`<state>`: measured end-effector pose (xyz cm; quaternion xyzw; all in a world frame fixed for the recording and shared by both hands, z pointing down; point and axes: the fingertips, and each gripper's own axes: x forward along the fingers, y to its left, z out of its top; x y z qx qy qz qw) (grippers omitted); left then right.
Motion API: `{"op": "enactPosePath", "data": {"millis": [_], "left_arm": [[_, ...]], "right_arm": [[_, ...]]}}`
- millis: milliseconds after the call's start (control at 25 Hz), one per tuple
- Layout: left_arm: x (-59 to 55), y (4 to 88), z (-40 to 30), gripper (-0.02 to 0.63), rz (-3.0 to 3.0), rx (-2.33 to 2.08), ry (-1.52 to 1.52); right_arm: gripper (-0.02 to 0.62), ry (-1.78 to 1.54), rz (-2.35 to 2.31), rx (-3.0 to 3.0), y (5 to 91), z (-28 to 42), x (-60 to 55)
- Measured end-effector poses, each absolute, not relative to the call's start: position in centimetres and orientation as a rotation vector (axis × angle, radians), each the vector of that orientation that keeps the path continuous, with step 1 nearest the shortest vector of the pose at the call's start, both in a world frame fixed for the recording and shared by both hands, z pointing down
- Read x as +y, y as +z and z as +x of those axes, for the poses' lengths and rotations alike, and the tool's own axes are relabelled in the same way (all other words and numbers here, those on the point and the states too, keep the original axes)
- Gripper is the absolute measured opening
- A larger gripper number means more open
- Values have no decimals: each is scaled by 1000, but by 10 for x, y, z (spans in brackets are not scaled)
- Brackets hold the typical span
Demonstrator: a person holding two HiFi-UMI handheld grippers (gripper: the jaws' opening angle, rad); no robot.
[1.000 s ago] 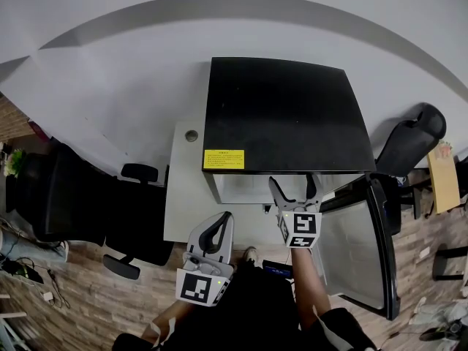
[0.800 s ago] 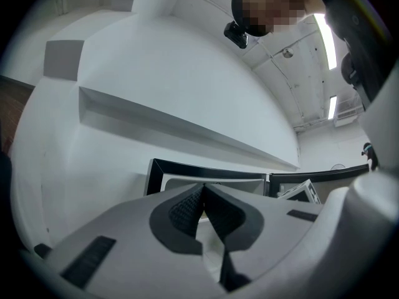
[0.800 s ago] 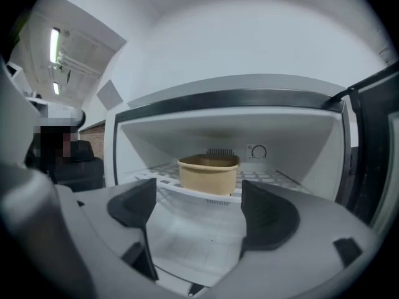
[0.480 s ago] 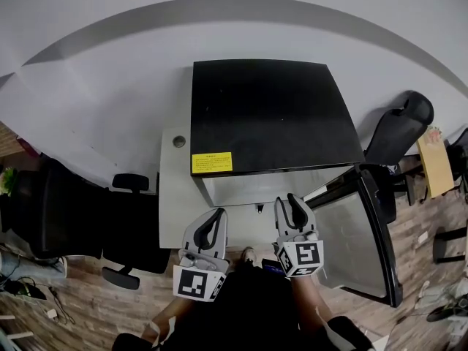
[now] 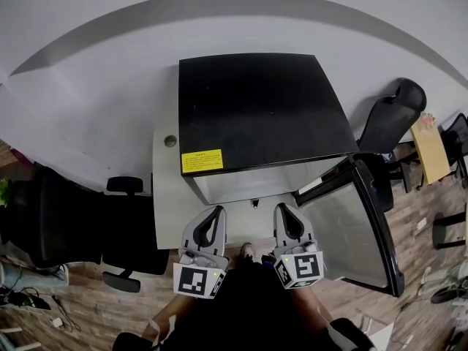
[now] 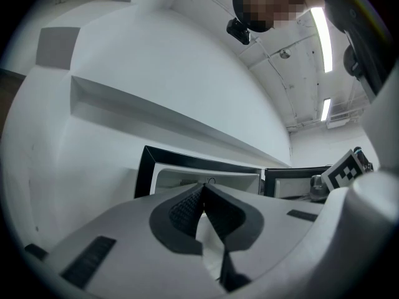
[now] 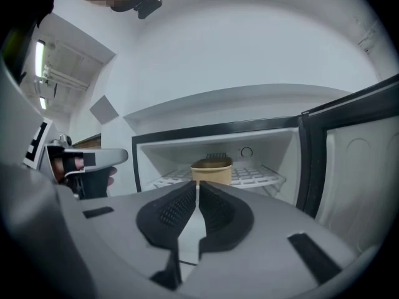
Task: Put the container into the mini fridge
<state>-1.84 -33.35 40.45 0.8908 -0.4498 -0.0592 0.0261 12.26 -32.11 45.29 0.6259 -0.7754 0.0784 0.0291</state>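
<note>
The black mini fridge [image 5: 256,112] stands on a white table with its door [image 5: 355,229] swung open to the right. In the right gripper view a tan round container [image 7: 211,170] sits on the white wire shelf [image 7: 255,176] inside the fridge. My right gripper [image 5: 287,216] hangs in front of the opening, clear of the container. Its jaws are shut with nothing between them [image 7: 197,192]. My left gripper [image 5: 213,221] hangs beside it at the left, also shut and empty [image 6: 202,192].
The white table [image 5: 164,196] shows left of the fridge, which bears a yellow label [image 5: 202,161]. Black office chairs stand at the left [image 5: 73,207] and back right [image 5: 391,119]. Wooden floor lies below. The open door blocks the right side.
My right gripper has drawn back out of the fridge opening toward the person, and its jaws have gone from wide open to shut. The left gripper has barely moved.
</note>
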Motion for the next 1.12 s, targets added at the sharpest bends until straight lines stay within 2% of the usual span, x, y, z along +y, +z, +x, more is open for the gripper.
{"op": "enactPosePath", "data": {"millis": [1120], "left_arm": [[-335,410,-15,9,2744,-1383,-177]], "right_arm": [[15,251,1906,-2407,449,126,-331]]}}
